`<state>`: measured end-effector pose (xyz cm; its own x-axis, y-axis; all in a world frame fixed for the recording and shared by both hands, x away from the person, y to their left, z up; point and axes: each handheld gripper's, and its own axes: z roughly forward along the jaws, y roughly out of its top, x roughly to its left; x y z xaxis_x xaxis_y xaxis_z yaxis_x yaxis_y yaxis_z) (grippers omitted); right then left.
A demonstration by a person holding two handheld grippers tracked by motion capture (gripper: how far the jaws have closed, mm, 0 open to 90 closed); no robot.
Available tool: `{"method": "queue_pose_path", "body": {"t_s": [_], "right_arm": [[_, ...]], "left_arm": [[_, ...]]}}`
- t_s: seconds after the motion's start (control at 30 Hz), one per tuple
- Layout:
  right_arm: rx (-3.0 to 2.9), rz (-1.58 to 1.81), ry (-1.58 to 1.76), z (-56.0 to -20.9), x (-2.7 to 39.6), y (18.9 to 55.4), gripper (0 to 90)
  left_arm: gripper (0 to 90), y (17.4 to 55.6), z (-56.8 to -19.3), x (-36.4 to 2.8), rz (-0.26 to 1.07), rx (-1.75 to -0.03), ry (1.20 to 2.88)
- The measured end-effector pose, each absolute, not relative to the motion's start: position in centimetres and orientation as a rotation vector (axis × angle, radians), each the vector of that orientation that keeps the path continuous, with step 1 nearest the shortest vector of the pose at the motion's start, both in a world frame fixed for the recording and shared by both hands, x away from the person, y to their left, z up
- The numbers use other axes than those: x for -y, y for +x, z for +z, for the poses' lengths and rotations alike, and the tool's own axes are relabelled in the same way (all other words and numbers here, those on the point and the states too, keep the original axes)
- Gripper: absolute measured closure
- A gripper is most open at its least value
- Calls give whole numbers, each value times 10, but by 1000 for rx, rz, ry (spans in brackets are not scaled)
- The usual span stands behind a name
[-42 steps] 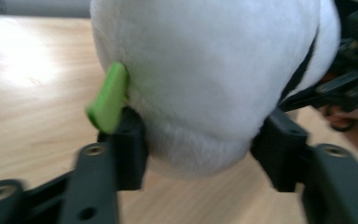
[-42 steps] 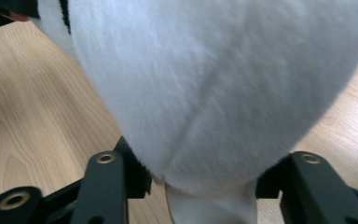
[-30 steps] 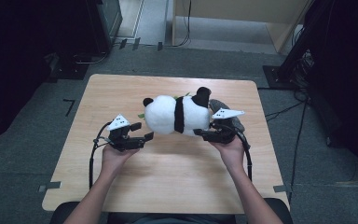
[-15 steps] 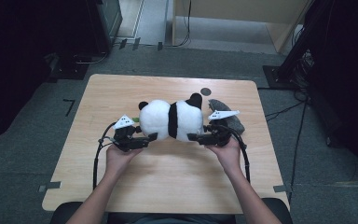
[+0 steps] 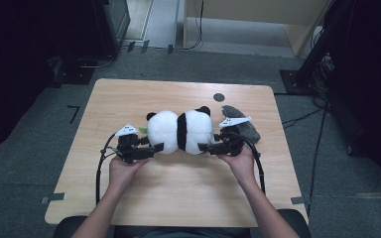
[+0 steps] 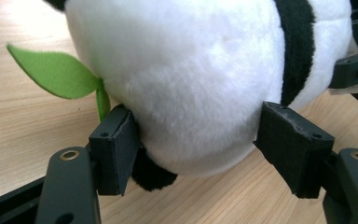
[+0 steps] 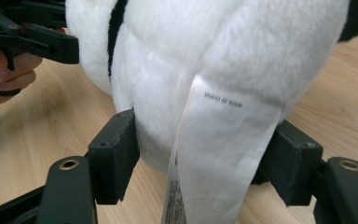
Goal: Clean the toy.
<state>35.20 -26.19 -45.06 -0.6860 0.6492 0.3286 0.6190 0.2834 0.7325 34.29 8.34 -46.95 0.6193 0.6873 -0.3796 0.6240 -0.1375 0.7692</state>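
- My left gripper (image 5: 151, 148) has eased wider around the panda (image 5: 181, 131); its left pad touches fur, the right stands clear.
- My right gripper (image 5: 209, 147) has just been opening, the panda's rump and sewn-in label (image 7: 214, 154) between its pads.
- I'd back both off level, without dragging.
- The plush panda lies mid-table (image 5: 129, 99), white with a black band and a green leaf (image 6: 56, 72).

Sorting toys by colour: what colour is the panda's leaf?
Green leaf, clearest in the left gripper view.

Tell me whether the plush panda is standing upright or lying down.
Lying down: the plush panda stretches sideways across the wooden table, ears toward the far edge.
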Motion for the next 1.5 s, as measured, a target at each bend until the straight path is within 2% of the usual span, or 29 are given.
{"method": "queue_pose_path", "body": {"t_s": [0.1,0.2,0.5,0.67,1.07,1.5], "right_arm": [[-2483,1388,1222,-449,261,352,329],[-2478,1387,1213,-448,260,352,330],[-2442,1353,1183,-453,261,356,329],[-2409,1311,1128,-447,263,353,332],[-2263,1331,1130,-431,289,350,340],[-2087,1286,1189,-434,322,350,344]], "left_arm": [[303,343,-470,-85,61,-1073,1822],[300,347,-475,-88,-13,-1112,1829],[297,351,-478,-88,94,-1089,1804],[276,348,-470,-86,188,-1060,1863],[260,352,-466,-89,170,-1065,1848],[260,358,-463,-85,174,-1043,1873]]}}
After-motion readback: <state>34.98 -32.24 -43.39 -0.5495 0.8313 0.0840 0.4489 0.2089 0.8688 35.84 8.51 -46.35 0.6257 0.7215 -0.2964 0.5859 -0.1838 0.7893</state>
